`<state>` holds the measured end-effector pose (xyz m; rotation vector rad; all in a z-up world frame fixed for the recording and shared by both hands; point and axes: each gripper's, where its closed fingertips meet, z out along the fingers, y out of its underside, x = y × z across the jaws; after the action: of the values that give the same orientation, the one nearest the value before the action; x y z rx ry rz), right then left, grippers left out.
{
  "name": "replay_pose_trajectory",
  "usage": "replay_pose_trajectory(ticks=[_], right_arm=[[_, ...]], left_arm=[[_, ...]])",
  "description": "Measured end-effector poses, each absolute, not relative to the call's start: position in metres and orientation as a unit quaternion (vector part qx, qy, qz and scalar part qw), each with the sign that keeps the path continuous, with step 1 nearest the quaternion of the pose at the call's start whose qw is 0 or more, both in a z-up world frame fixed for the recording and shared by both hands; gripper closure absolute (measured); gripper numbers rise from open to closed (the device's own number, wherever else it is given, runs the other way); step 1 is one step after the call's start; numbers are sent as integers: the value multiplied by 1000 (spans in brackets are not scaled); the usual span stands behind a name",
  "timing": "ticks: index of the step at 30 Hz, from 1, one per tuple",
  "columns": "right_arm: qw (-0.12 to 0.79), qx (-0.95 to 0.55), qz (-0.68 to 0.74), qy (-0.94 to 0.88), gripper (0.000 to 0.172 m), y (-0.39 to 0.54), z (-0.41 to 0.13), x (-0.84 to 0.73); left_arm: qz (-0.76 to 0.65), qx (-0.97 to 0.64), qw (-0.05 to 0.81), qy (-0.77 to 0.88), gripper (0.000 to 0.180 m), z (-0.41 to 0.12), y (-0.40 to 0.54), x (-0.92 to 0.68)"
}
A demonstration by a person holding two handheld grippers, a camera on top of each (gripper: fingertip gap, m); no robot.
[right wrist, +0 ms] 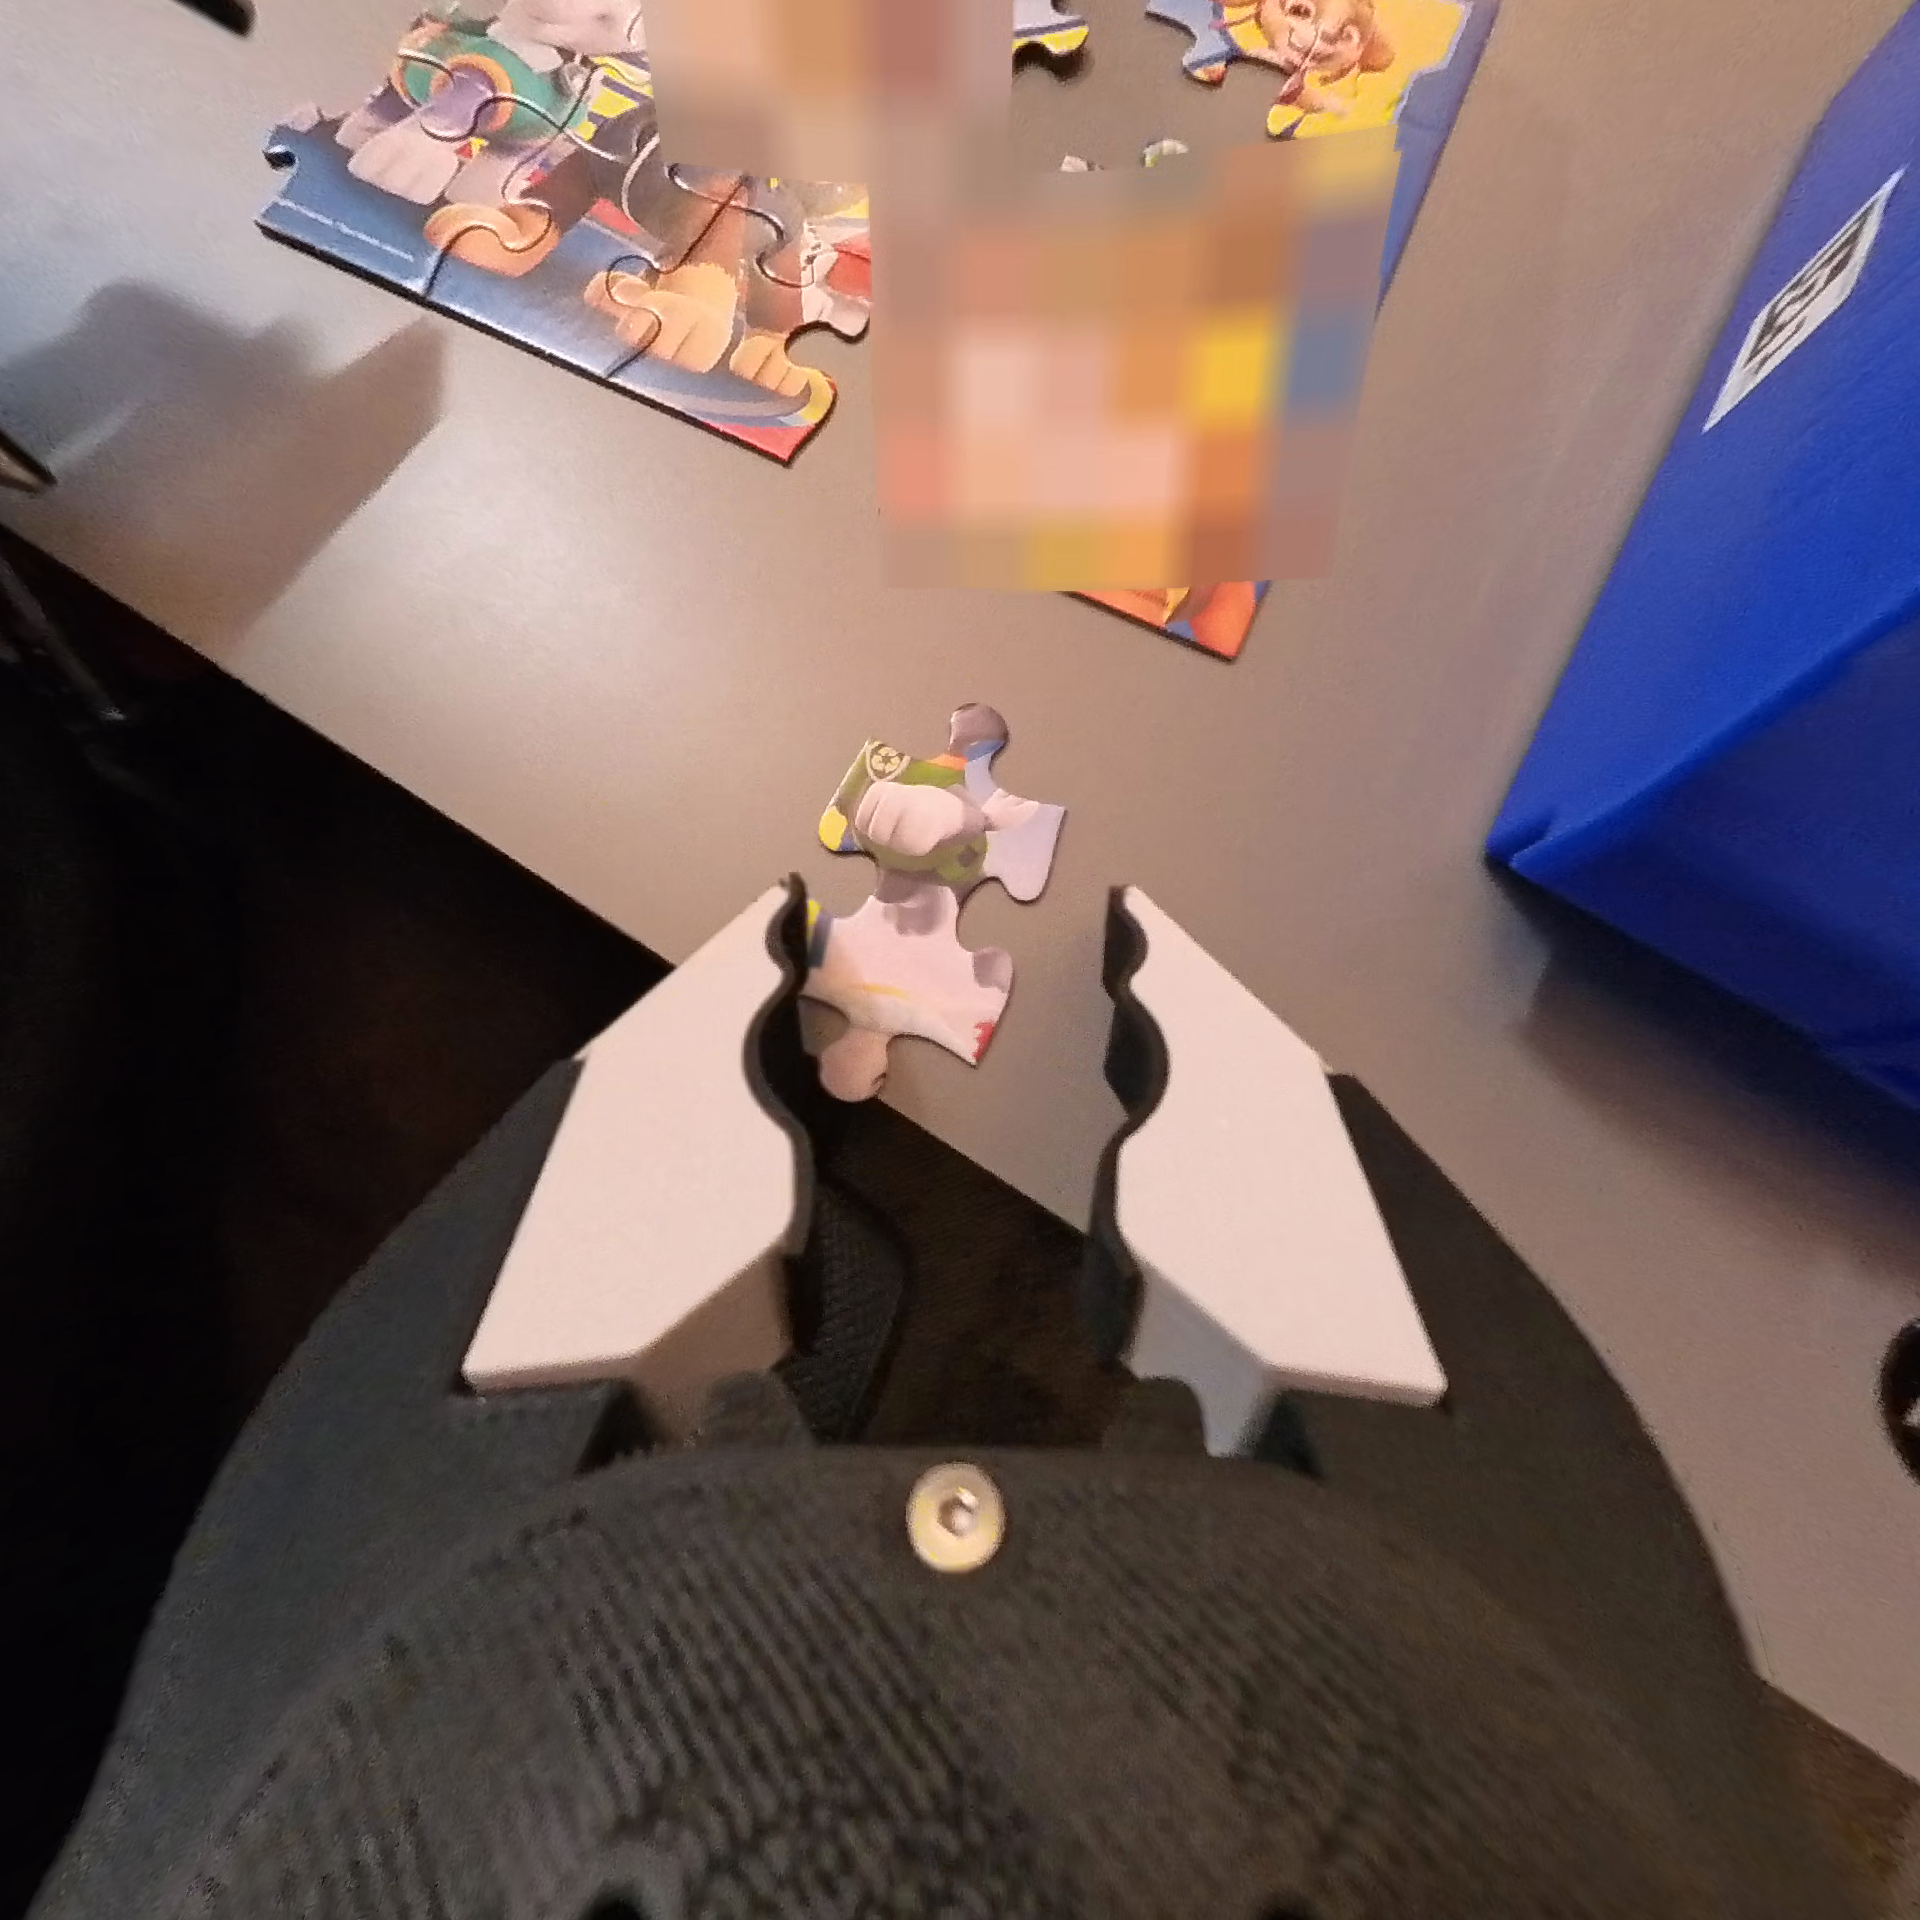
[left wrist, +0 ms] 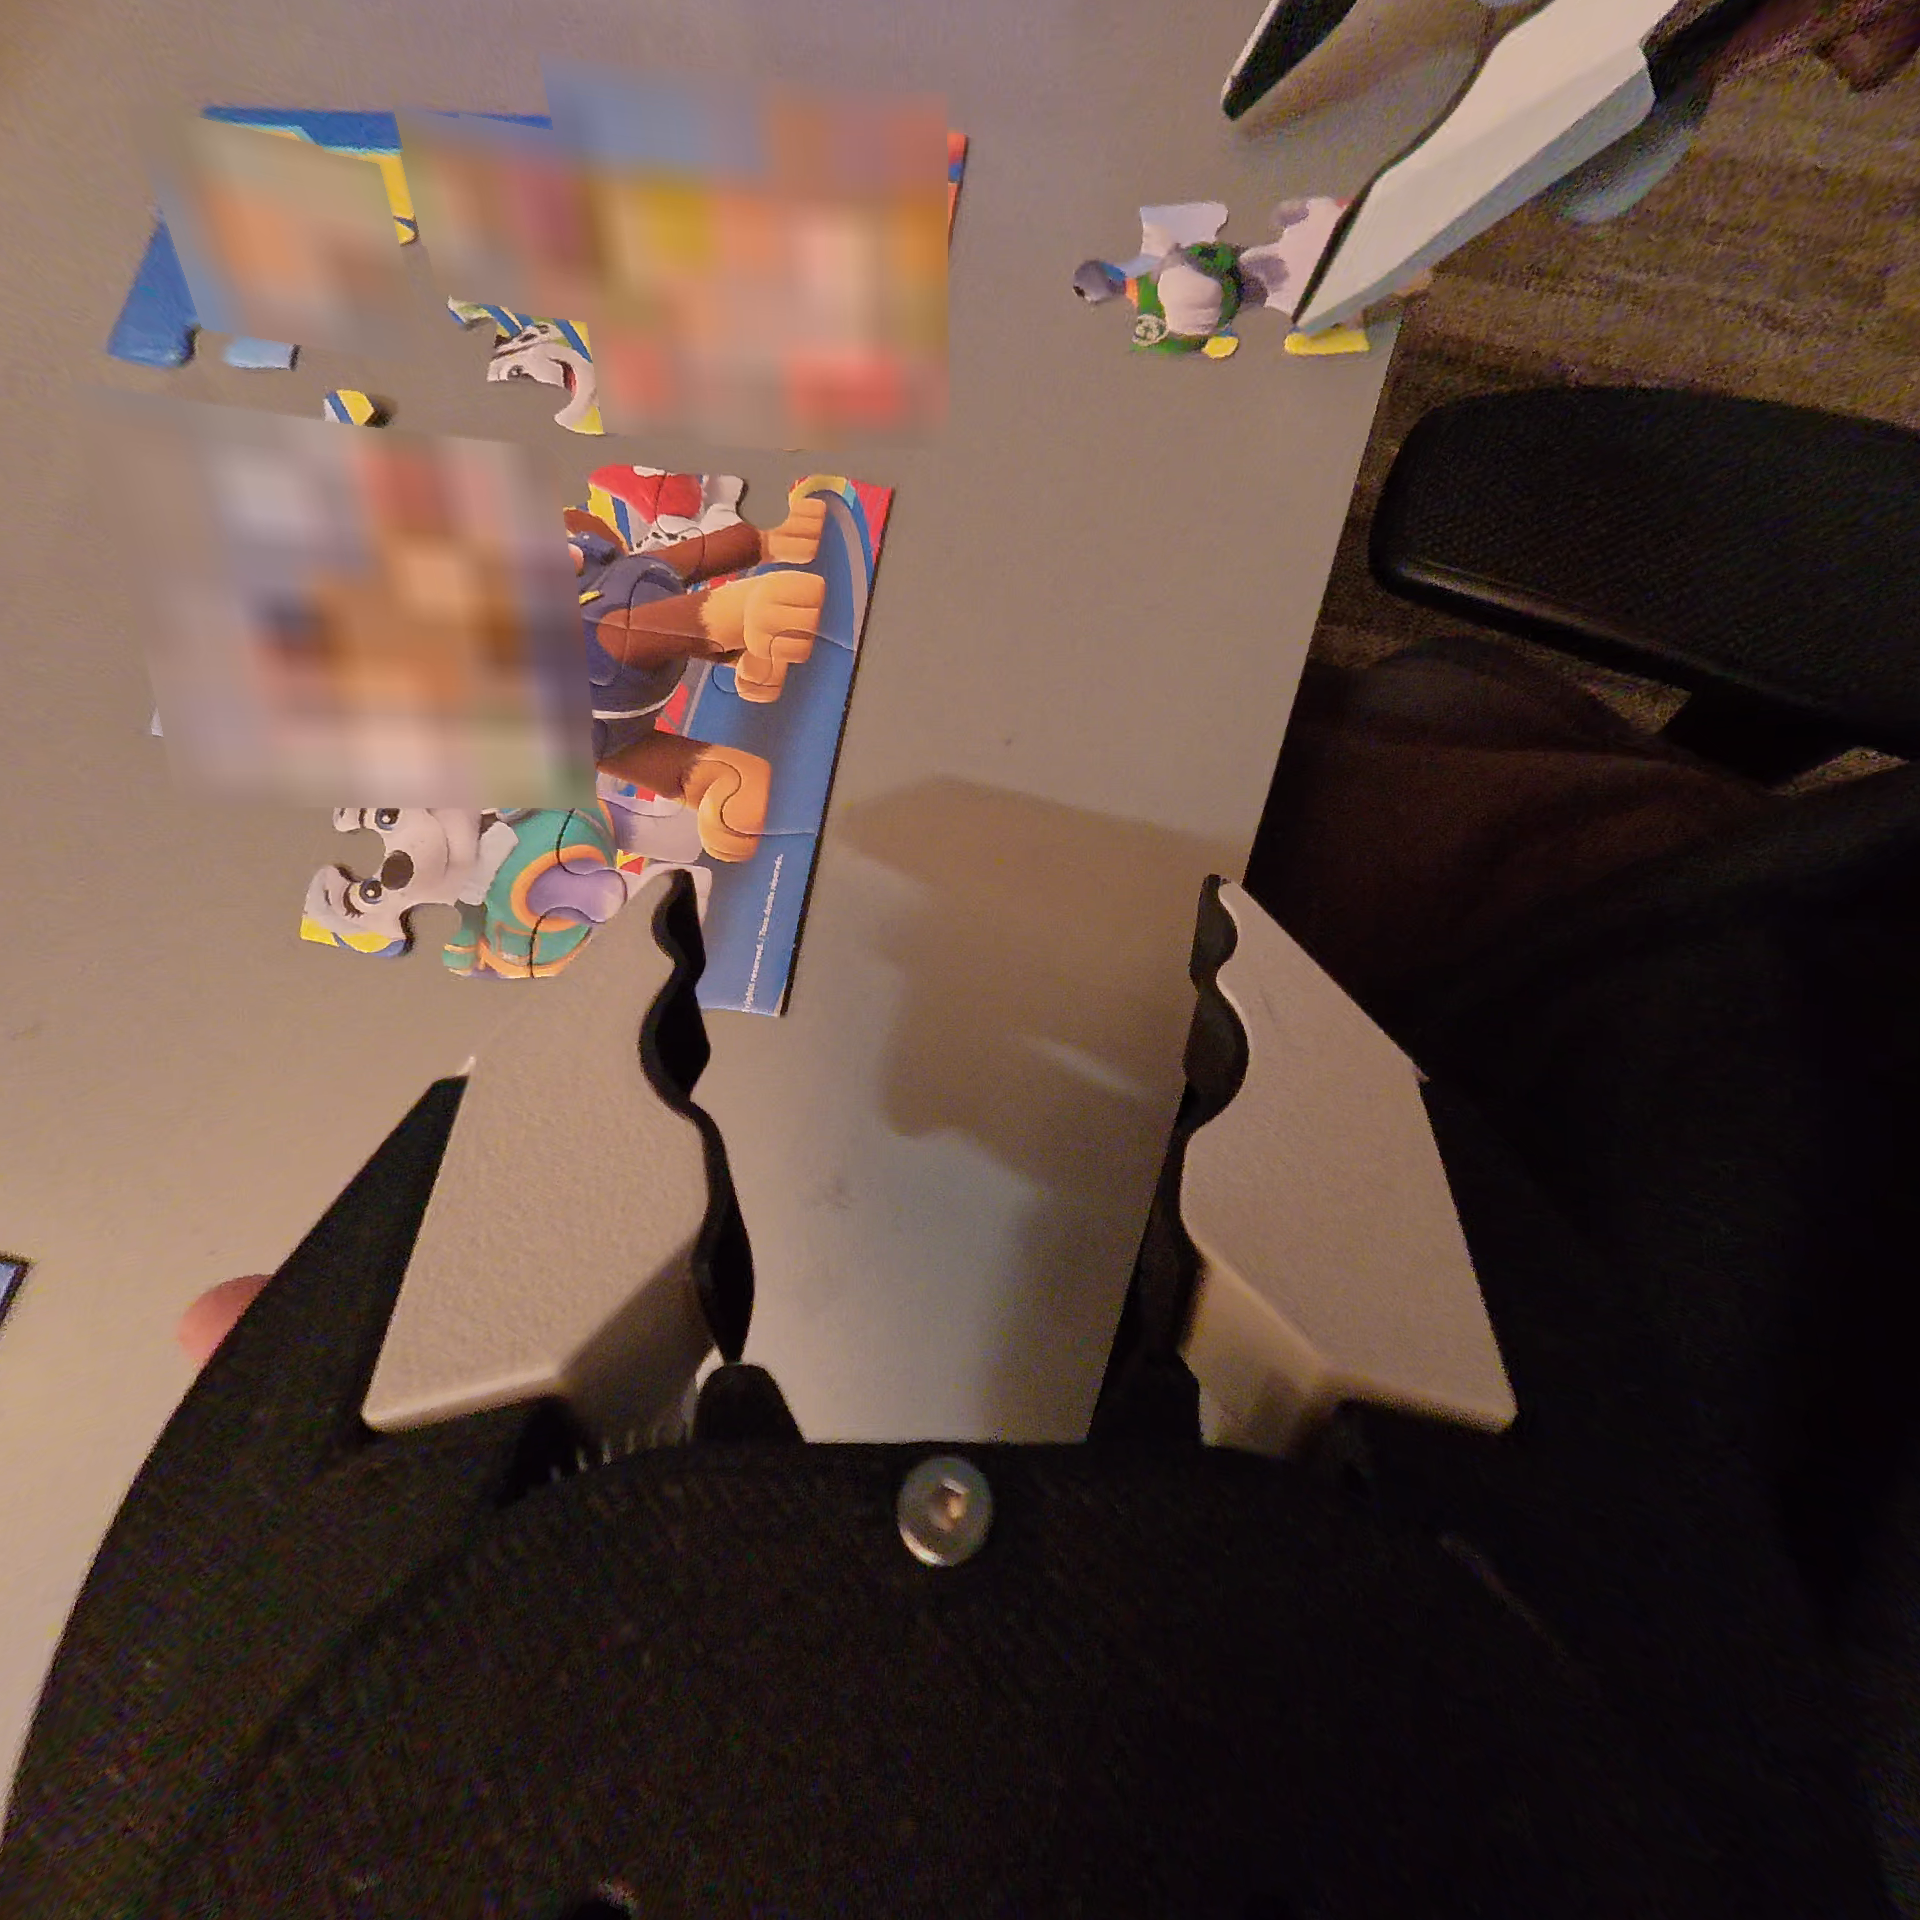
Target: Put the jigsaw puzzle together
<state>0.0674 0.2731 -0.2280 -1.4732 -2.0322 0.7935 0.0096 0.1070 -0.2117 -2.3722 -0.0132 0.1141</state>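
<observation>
Puzzle pieces beside table edge

Mosaic patches smother most of the assembled jigsaw sections ahead of the left gripper, so their pictures can't be read there. The right gripper has its left finger covering one edge of the joined loose puzzle pieces. The blue box off to its right runs out of frame.

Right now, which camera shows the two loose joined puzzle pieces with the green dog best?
The right wrist view: the two joined cardboard puzzle pieces lie close, flat on the grey table, between the open right tool. The left wrist view shows them small, far away, partly covered.
</observation>
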Motion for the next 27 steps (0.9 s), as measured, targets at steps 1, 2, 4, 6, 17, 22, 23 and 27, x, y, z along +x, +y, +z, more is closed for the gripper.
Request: replay_pose_trajectory(ticks=[1,2,4,6,17,22,23,27], right_arm=[[241,-550,296,-743,110,270,-231,67],[233,-557,299,-739,108,268,-234,66],[237,-569,307,-725,111,267,-234,62],[244,-570,310,-721,125,263,-234,58],[204,-459,346,-792,140,149,-233,19],[204,-367,341,-841,154,69,-232,-10],[213,-350,337,-848,155,55,-232,-17],[246,-309,314,-863,158,25,-231,-43]], left_arm=[[43,-927,372,-6,87,-213,107,10],[42,-928,371,-8,87,-215,106,9],[37,-927,373,-16,87,-216,104,8],[32,-925,377,-24,88,-215,102,6],[62,-901,418,-98,93,-189,68,-30],[106,-882,435,-148,93,-174,33,-58],[112,-876,441,-160,94,-171,25,-63],[106,-849,476,-201,97,-162,0,-75]])
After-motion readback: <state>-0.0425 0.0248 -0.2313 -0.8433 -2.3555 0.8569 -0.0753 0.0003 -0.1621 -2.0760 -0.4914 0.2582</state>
